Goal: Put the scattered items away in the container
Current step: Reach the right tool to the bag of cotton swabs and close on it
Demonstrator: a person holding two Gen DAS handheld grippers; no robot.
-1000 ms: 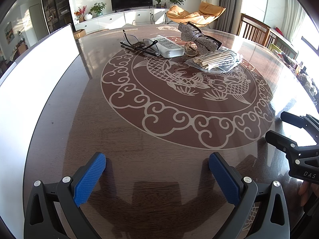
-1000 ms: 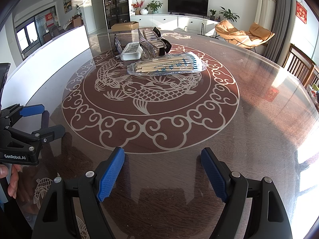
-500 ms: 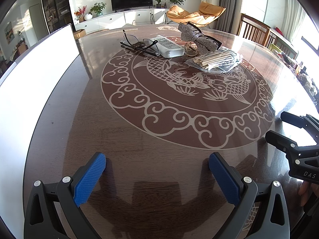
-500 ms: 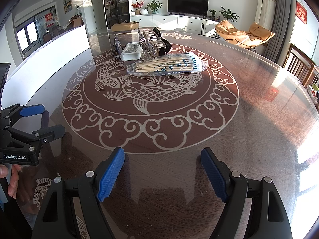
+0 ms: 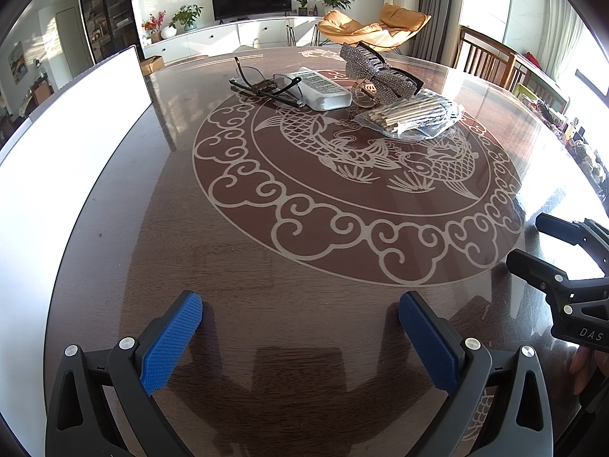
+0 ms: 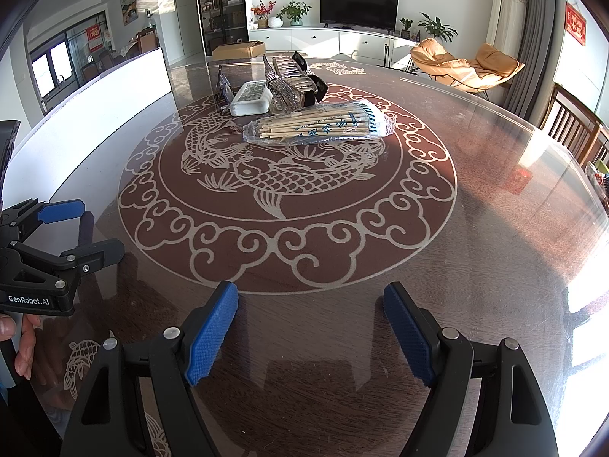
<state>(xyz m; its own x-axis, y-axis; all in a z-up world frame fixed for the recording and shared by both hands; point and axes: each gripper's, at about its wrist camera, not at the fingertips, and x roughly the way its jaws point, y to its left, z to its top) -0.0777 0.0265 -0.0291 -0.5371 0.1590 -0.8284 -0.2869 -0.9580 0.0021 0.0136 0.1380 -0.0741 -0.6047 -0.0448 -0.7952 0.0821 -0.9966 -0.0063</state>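
both grippers, left gripper [image 5: 300, 327] and right gripper [image 6: 310, 327], are held released (nothing gripped); swab bag [image 6: 319, 125] at 12 o'clock could be slipped, plastic being slick.

1. The bench [image 5: 236, 266] is dark brown wood with a pale inlaid ring of curling clouds and two scaled carp.
2. Each hand-held gripper [image 5: 300, 339] is black with ribbed blue pads [image 5: 171, 342].
3. The hair clip [image 5: 375, 72] glitters silver.
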